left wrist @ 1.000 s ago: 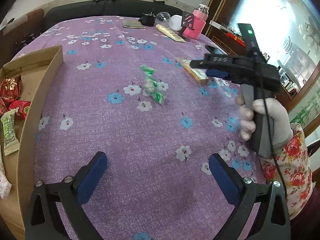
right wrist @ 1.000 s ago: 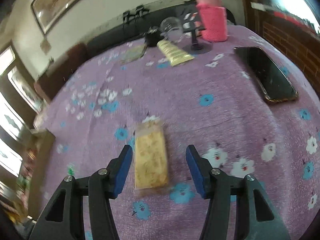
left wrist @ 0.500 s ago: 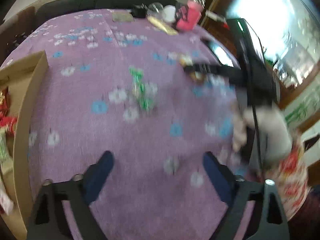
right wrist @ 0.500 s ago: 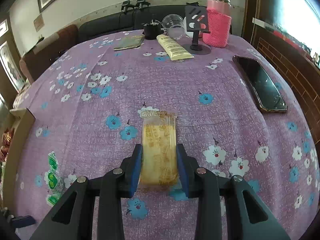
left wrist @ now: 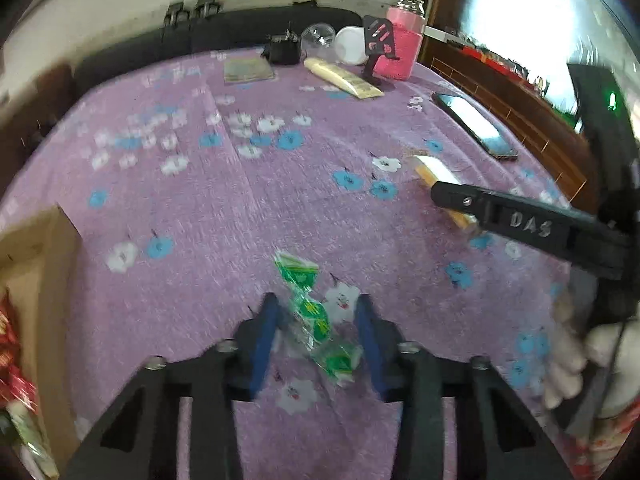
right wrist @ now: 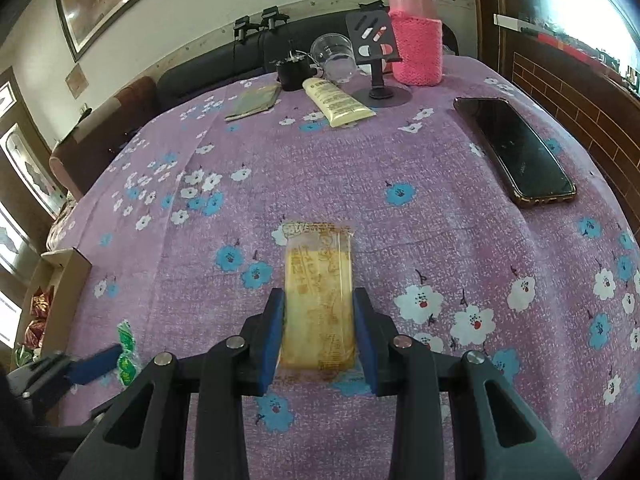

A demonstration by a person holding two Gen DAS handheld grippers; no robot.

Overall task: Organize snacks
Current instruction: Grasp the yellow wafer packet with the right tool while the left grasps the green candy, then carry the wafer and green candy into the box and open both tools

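A strip of green candy packets (left wrist: 308, 308) lies on the purple flowered tablecloth (left wrist: 240, 200). My left gripper (left wrist: 318, 332) has closed its blue pads on the strip's clear wrapper. The same strip (right wrist: 126, 356) shows at the lower left of the right wrist view, beside a left fingertip (right wrist: 92, 366). A yellow wrapped snack bar (right wrist: 318, 280) lies lengthwise between the pads of my right gripper (right wrist: 318, 332), which is shut on its near half. In the left wrist view the bar's far end (left wrist: 434, 170) sticks out past the right gripper's black finger (left wrist: 460, 200).
A cardboard box (left wrist: 44, 256) with red and green snack packs stands at the table's left edge. A phone (right wrist: 516, 152) lies at the right. At the far edge stand a pink bottle (right wrist: 416, 40), a phone stand (right wrist: 376, 60), a clear cup (right wrist: 332, 56), a cream tube (right wrist: 336, 100) and a booklet (right wrist: 254, 102). A gloved hand (left wrist: 580, 360) holds the right gripper.
My left gripper moved forward over the cloth to the green strip and went from wide open to closed around it. The right gripper's jaws closed onto the yellow bar.
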